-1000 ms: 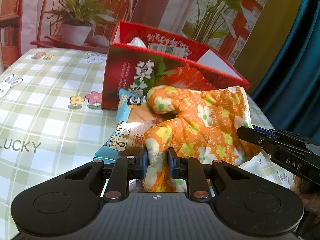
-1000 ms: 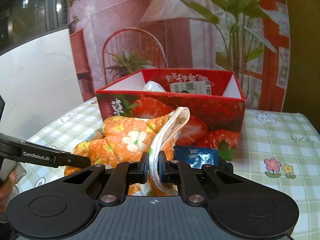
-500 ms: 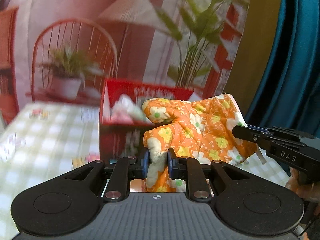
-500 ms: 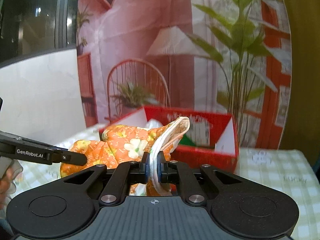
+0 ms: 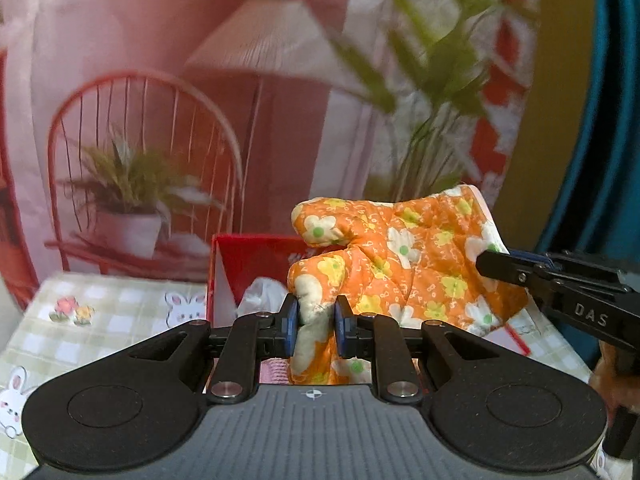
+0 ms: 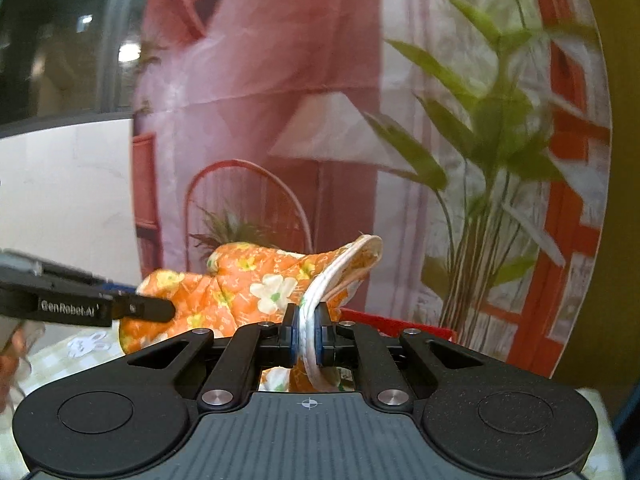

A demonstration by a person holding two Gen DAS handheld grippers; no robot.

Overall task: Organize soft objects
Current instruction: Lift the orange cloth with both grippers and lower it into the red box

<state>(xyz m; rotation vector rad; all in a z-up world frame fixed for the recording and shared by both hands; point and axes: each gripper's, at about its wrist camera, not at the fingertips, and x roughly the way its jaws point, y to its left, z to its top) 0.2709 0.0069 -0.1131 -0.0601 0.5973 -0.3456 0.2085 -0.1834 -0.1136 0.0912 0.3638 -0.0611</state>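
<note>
An orange oven mitt [image 5: 400, 264] printed with flowers hangs in the air, held between both grippers above the red box [image 5: 248, 264]. My left gripper [image 5: 316, 330] is shut on the mitt's finger end. My right gripper [image 6: 307, 336] is shut on the mitt's white-lined cuff [image 6: 340, 268]; the mitt [image 6: 240, 288] stretches away to the left toward the other tool. In the left wrist view the right tool's black finger [image 5: 516, 272] comes in from the right edge. Something white and crumpled [image 5: 260, 296] lies inside the box.
A checked tablecloth [image 5: 112, 320] with rabbits and flowers covers the table left of the box. A printed backdrop with a chair, lamp and plants [image 6: 480, 140] stands behind it. A teal curtain [image 5: 600, 120] hangs at the right. A person's hand [image 5: 616, 376] grips the right tool.
Both grippers have risen and moved forward with the mitt, lifting it off the table and the blue packet to above the red box. The grips are unchanged.
</note>
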